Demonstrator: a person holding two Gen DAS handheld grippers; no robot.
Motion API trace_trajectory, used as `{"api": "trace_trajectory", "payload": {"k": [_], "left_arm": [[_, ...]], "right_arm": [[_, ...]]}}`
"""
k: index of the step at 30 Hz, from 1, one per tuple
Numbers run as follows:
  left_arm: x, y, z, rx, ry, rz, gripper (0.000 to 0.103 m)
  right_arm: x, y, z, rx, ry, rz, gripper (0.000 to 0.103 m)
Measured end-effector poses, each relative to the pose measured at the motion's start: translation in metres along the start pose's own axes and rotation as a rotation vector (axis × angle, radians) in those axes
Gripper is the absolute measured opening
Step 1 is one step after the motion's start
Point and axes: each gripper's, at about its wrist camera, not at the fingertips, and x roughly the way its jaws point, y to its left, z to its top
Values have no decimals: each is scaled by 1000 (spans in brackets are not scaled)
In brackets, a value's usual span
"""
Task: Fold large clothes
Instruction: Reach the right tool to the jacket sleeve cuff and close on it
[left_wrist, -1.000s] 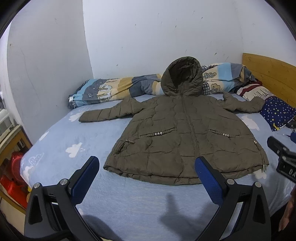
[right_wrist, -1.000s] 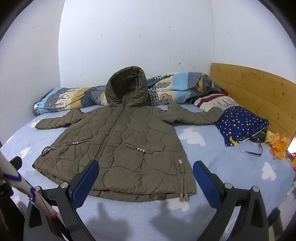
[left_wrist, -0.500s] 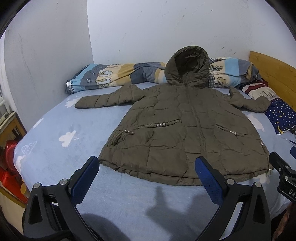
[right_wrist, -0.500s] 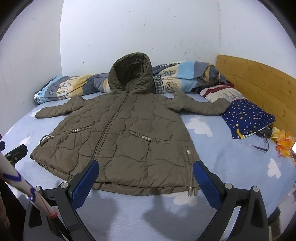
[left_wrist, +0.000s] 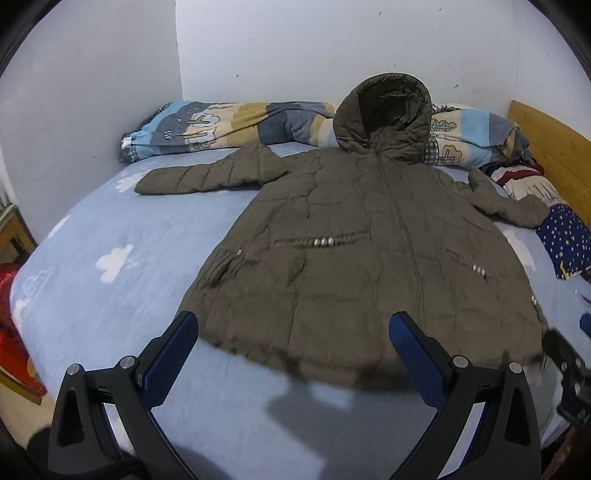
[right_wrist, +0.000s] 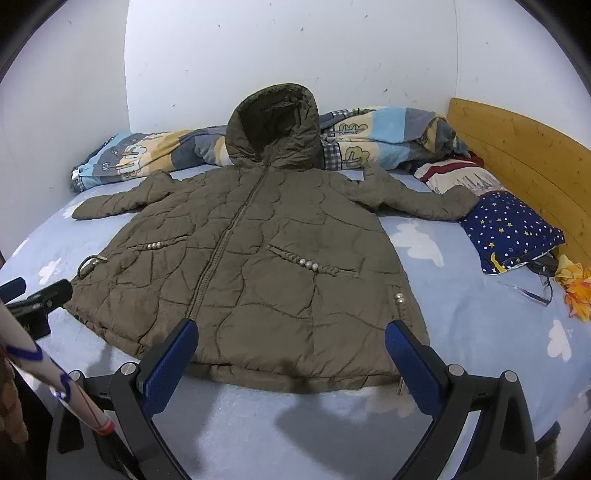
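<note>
The bed (right_wrist: 461, 325) fills both views, its pale blue cloud-print sheet bare around the coat (right_wrist: 251, 266), which lies flat on its back in the middle, zipped, hem toward me, both sleeves spread out to the sides and the hood (right_wrist: 275, 125) propped up against the rolled quilt (right_wrist: 369, 136) along the wall. A starred pillow (right_wrist: 513, 229) sits just beside the far cuff on my right, with glasses (right_wrist: 532, 291) and something orange near it by the headboard (right_wrist: 524, 155). My left gripper (left_wrist: 293, 350) hangs over the hem's left part, fingers (left_wrist: 173, 350) spread wide and holding nothing; my right gripper (right_wrist: 291, 350) hangs over the hem's right part, fingers (right_wrist: 410, 365) equally wide apart and empty. Neither touches the cloth yet, so I judge the fold has not started. The risks I see: the coat is thick and puffy, so a shallow pinch at the hem may catch only the top layer and peel the front off the back instead of lifting both. The slick shell could slip out of my pads mid-fold. The right sleeve lies touching the pillow and may drag on it when swung in. The hood, leaning on the quilt, could flop crooked and spoil a neat stack. The dangling drawcords (right_wrist: 400, 306) at the hem might snag a finger.
</note>
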Motion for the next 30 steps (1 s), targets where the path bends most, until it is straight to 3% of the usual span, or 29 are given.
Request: {"api": "trace_trajectory", "payload": {"k": [2, 7, 10, 12, 16, 19, 21, 23, 30], "left_arm": [[15, -4, 20, 11, 12, -27, 103], [61, -14, 78, 44, -24, -14, 103], [91, -16, 94, 82, -68, 1, 103], [112, -13, 97, 97, -31, 25, 103], [146, -5, 107, 49, 97, -64, 103], [156, -9, 110, 97, 96, -15, 103], [163, -11, 109, 110, 120, -23, 103], [166, -13, 106, 124, 138, -40, 103], [166, -12, 103, 180, 91, -35, 103]], "right_arm": [[3, -5, 6, 0, 2, 0, 103], [16, -22, 27, 9, 5, -35, 103], [28, -45, 47, 69, 17, 10, 103], [40, -75, 65, 156, 33, 30, 103], [68, -147, 95, 352, 67, 58, 103], [91, -202, 114, 459, 89, 27, 102], [105, -233, 125, 531, 92, 18, 99], [122, -266, 139, 590, 100, 5, 89], [189, -367, 173, 747, 116, -55, 70]]}}
